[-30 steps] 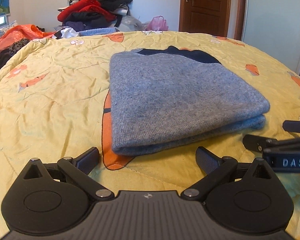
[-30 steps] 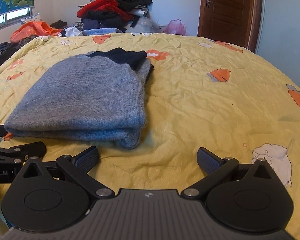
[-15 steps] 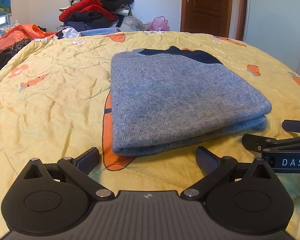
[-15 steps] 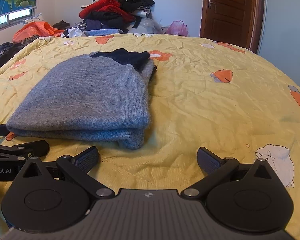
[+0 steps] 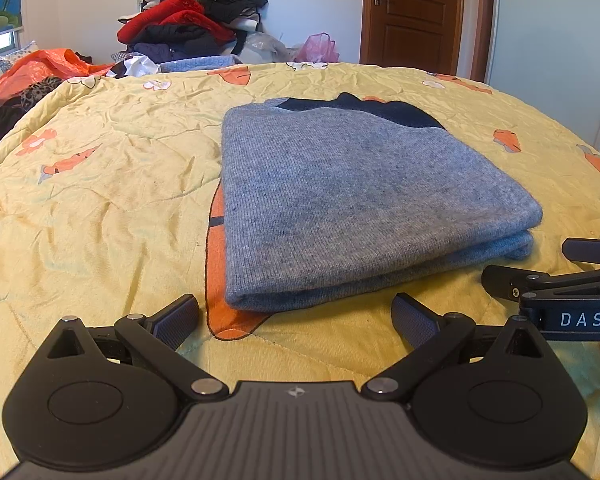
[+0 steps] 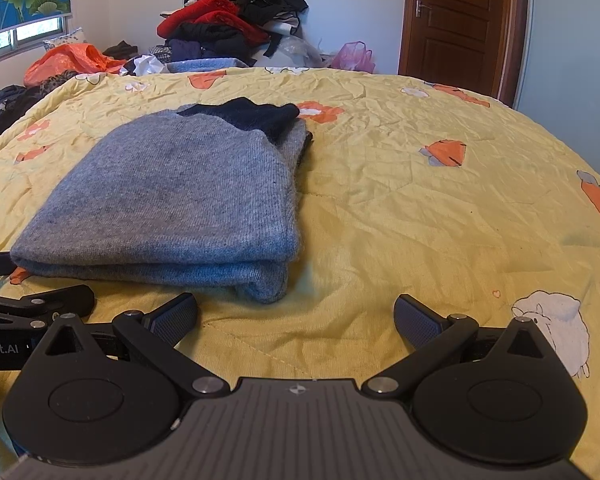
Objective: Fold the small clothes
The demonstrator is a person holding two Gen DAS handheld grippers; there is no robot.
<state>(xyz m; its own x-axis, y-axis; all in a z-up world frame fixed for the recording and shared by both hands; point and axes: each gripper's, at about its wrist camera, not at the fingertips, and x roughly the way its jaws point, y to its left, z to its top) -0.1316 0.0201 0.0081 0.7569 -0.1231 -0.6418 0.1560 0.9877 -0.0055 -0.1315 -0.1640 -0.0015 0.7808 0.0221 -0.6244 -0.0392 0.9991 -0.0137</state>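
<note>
A grey knit sweater [image 5: 352,200] with a dark navy part at its far end lies folded flat on the yellow bedspread [image 5: 100,200]. It also shows in the right wrist view [image 6: 180,196]. My left gripper [image 5: 296,318] is open and empty, just short of the sweater's near folded edge. My right gripper [image 6: 296,318] is open and empty, near the sweater's near right corner. The right gripper shows at the right edge of the left wrist view [image 5: 560,276]. The left gripper shows at the left edge of the right wrist view [image 6: 36,304].
A pile of red and dark clothes [image 5: 196,28] stands beyond the bed's far edge. An orange bag [image 5: 44,68] lies at the far left. A brown door [image 5: 412,12] is at the back right. Bare bedspread [image 6: 440,208] lies right of the sweater.
Both grippers have drawn back slightly from the sweater and stayed open. The sweater has not moved.
</note>
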